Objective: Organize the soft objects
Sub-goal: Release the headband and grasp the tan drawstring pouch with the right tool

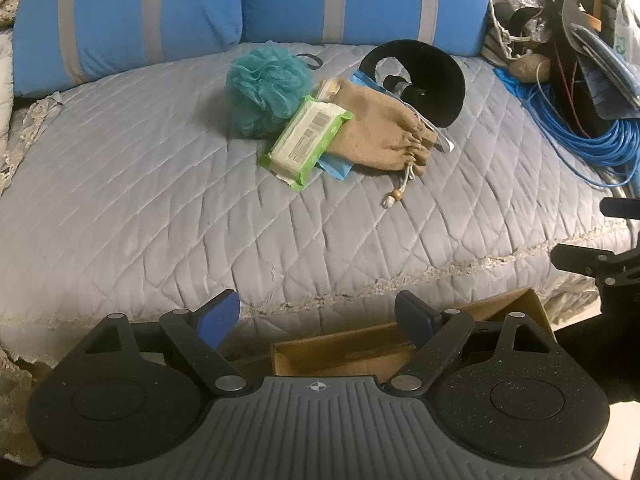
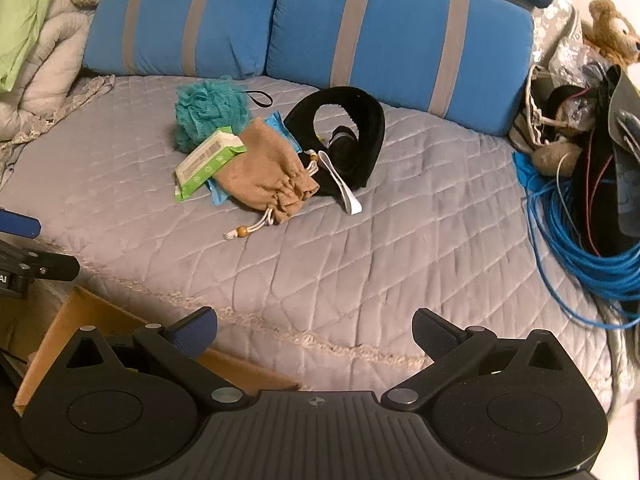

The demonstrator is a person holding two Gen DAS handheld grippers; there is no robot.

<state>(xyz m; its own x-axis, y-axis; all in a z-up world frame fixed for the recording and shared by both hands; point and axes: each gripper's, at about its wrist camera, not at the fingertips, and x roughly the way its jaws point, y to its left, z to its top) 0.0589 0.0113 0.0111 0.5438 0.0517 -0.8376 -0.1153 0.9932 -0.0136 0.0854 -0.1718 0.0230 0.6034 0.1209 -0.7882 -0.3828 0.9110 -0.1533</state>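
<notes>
A small pile lies on the grey quilted bed (image 1: 120,184): a teal bath pouf (image 1: 264,84) (image 2: 208,108), a green wet-wipes pack (image 1: 306,140) (image 2: 208,158), a tan drawstring pouch (image 1: 384,128) (image 2: 264,172), a black curved neck pillow (image 1: 424,76) (image 2: 352,128), a blue packet (image 1: 336,166) under them, and a white shoehorn-like piece (image 2: 344,188). My left gripper (image 1: 318,312) is open and empty at the bed's near edge. My right gripper (image 2: 314,330) is open and empty, also at the near edge, well short of the pile.
An open cardboard box (image 1: 344,354) (image 2: 80,320) sits below the bed edge, between the grippers. Two blue striped pillows (image 1: 128,20) (image 2: 400,36) line the back. A blue cable coil (image 2: 580,248), bags and a teddy bear (image 2: 612,32) crowd the right side. Rumpled blankets (image 2: 48,64) lie left.
</notes>
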